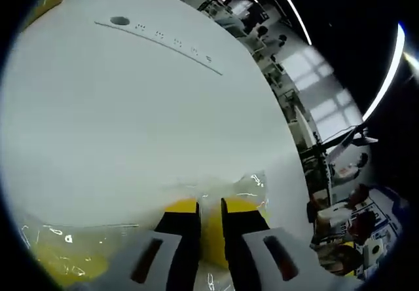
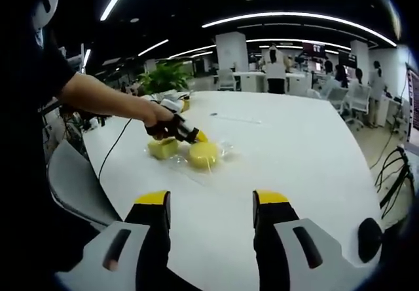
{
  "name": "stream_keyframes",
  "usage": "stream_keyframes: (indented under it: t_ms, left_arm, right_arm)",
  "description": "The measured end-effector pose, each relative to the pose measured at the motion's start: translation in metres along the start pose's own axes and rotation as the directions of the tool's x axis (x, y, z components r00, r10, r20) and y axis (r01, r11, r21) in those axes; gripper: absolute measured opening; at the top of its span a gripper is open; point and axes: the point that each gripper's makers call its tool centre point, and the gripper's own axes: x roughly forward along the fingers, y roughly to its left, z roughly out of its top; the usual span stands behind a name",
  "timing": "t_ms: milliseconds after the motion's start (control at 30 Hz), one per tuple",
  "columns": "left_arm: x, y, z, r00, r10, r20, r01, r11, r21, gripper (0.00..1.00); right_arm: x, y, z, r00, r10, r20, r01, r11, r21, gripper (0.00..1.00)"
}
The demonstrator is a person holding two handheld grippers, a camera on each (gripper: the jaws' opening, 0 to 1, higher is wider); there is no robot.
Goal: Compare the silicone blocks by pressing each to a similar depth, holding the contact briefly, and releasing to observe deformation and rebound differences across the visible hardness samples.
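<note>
Two yellow silicone blocks lie in clear plastic wrap on a white table [image 2: 308, 153]. In the right gripper view the round block [image 2: 204, 155] sits right of the squarer block [image 2: 162, 148]. A person's hand holds my left gripper [image 2: 196, 135], whose tip rests on the round block's top edge. In the left gripper view my left gripper [image 1: 211, 207] has its jaws drawn together to a narrow slit, pressed onto the yellow block [image 1: 211, 238]. The other block [image 1: 65, 259] lies at the lower left. My right gripper [image 2: 211, 202] hangs open above the near table, well short of the blocks, with nothing between its jaws.
A socket strip [image 1: 157, 38] and a round hole [image 1: 120, 21] mark the table's far side. A grey chair [image 2: 72, 179] stands at the table's left edge, with a cable [image 2: 116, 145] trailing over it. A potted plant [image 2: 167, 76] and office desks with people stand behind.
</note>
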Motion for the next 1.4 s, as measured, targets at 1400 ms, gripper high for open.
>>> stream_keyframes:
  t_ms: [1400]
  left_arm:
    - [-0.148,-0.104,-0.018,0.89,-0.454,0.037,0.333,0.703,0.629,0.0]
  right_arm:
    - [0.038,0.054,0.008,0.987,0.16,0.009,-0.159,0.986,-0.053,0.44]
